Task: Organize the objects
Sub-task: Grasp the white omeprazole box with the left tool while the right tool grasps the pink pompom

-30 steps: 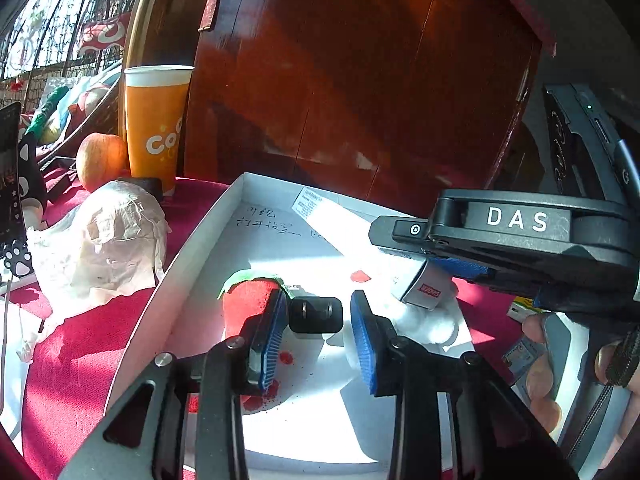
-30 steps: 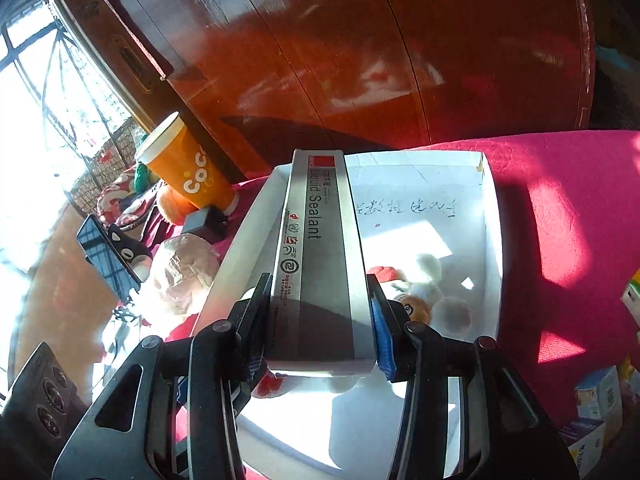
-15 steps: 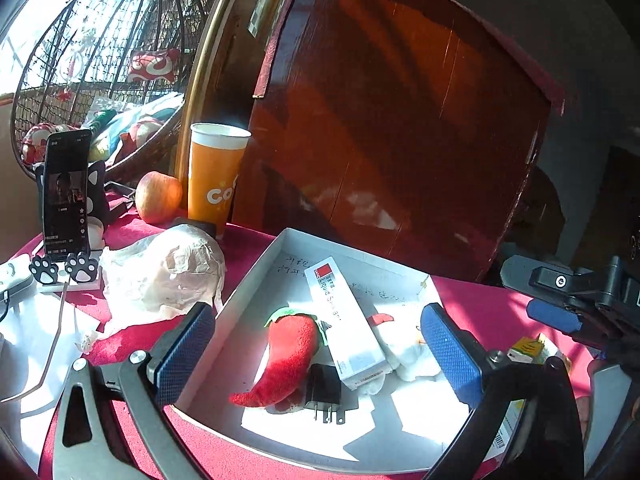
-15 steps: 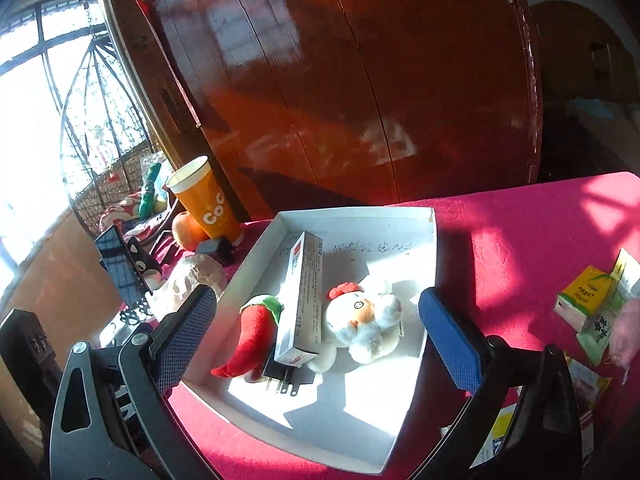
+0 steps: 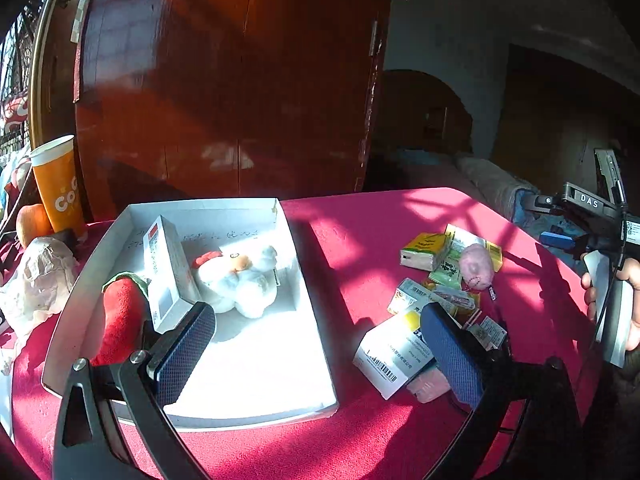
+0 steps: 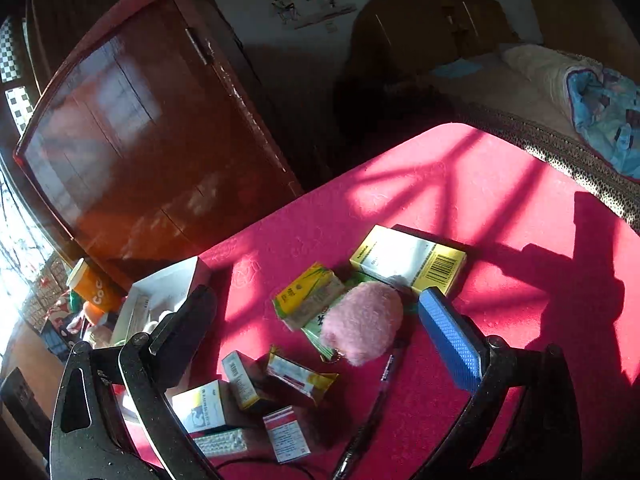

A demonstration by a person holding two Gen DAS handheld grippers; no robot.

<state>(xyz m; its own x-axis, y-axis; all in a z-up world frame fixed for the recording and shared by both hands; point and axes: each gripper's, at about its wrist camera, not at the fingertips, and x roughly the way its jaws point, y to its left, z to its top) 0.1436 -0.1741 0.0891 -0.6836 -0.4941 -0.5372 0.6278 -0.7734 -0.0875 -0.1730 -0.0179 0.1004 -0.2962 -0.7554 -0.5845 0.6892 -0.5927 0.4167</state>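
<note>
A white box (image 5: 304,312) on the red tablecloth holds a sealant carton (image 5: 166,268), a red plush chilli (image 5: 120,320) and a white plush chicken (image 5: 240,276). My left gripper (image 5: 316,356) is open and empty above the box's right edge. To the right lies a pile of small cartons (image 5: 400,352) and a pink plush (image 5: 476,266). My right gripper (image 6: 320,332) is open and empty over that pile, with the pink plush (image 6: 362,322), a yellow carton (image 6: 308,294) and a pen (image 6: 368,416) between its fingers. It also shows in the left wrist view (image 5: 576,224).
An orange paper cup (image 5: 58,188), an orange fruit (image 5: 34,220) and crumpled paper (image 5: 36,280) stand left of the box. A dark wooden cabinet (image 5: 224,92) rises behind the table. A bed (image 6: 560,92) lies beyond the table's far right edge.
The right gripper let go of the sealant carton into the box and swung right over the pile. The left gripper released the black plug, opened wide and drew back to the right.
</note>
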